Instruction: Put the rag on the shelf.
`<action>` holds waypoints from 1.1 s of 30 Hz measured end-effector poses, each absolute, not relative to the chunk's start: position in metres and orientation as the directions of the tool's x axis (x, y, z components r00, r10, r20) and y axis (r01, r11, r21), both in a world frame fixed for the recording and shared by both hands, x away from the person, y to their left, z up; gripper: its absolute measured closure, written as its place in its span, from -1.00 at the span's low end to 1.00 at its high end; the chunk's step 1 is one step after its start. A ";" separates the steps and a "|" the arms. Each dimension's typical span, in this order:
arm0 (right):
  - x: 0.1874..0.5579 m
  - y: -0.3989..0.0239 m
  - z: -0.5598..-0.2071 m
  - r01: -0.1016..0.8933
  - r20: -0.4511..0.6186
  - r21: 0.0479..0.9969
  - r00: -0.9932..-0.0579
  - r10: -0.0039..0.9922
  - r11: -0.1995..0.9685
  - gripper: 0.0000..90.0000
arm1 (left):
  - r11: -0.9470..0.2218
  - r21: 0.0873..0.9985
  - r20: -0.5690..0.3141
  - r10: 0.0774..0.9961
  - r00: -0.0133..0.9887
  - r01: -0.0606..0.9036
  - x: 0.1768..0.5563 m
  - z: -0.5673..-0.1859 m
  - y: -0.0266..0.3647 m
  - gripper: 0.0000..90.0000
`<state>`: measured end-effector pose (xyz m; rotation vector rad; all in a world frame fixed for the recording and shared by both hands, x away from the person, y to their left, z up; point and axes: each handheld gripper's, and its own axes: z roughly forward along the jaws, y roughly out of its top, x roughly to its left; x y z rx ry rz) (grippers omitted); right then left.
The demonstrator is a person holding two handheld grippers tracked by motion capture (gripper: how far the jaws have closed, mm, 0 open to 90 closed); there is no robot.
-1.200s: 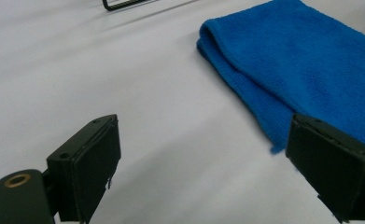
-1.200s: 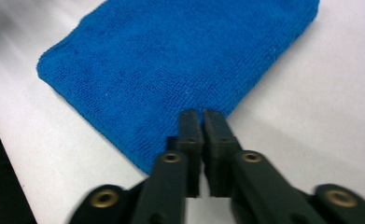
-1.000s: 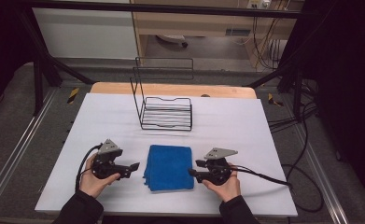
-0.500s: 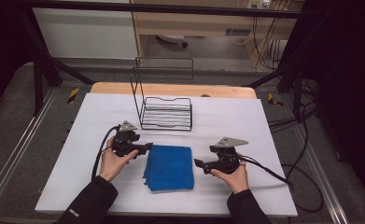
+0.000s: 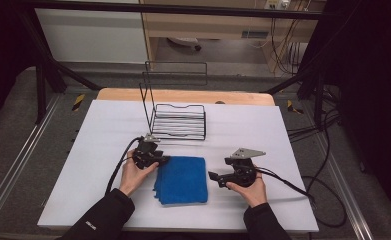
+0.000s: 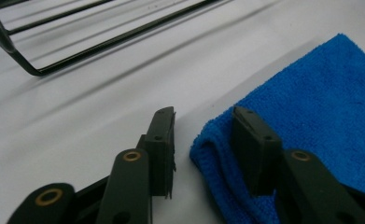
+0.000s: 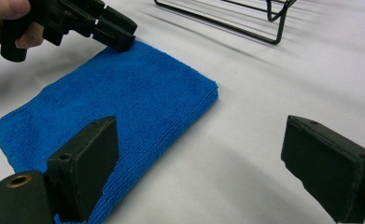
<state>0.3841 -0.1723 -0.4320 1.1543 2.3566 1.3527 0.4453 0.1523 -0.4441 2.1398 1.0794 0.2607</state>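
Blue cloth (image 5: 181, 179): left gripper (image 6: 203, 133) jaws closing around its corner, right gripper (image 7: 199, 172) jaws open

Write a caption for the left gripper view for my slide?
Left claw straddling the corner of a folded blue cloth on the white table, jaws closing in, not yet pinching.

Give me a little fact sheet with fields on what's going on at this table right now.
Surface: white table top
Cloth: folded blue microfibre cloth, lying flat
Rack: black wire rack, beyond the cloth, untouched
Left gripper: at the cloth's far left corner, jaws have just been closing, one jaw on the table, the other over the cloth edge, not yet pinching
Right gripper: jaws wide open beside the cloth's right edge, holding nothing
Likely next move: left jaws pinch that corner
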 end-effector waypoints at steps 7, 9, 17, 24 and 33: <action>0.384 -0.171 -0.434 0.537 0.202 0.791 -0.680 0.704 0.292 -0.78 | -0.397 0.674 -0.140 0.760 0.635 0.623 0.442 -0.445 0.150 0.59; 0.385 -0.171 -0.434 0.537 0.199 0.791 -0.679 0.706 0.293 -0.79 | -0.402 0.670 -0.145 0.753 0.641 0.624 0.442 -0.445 0.149 0.69; 0.391 -0.167 -0.431 0.528 0.184 0.795 -0.679 0.710 0.298 -0.84 | -0.415 0.669 -0.128 0.753 0.646 0.617 0.440 -0.445 0.147 0.84; 0.405 -0.154 -0.426 0.520 0.159 0.799 -0.667 0.728 0.302 -0.92 | -0.411 0.673 -0.127 0.755 0.644 0.615 0.439 -0.446 0.147 0.84; 0.437 -0.137 -0.435 0.568 0.186 0.773 -0.629 0.754 0.283 -0.65 | -0.410 0.681 -0.131 0.746 0.653 0.606 0.440 -0.447 0.149 0.83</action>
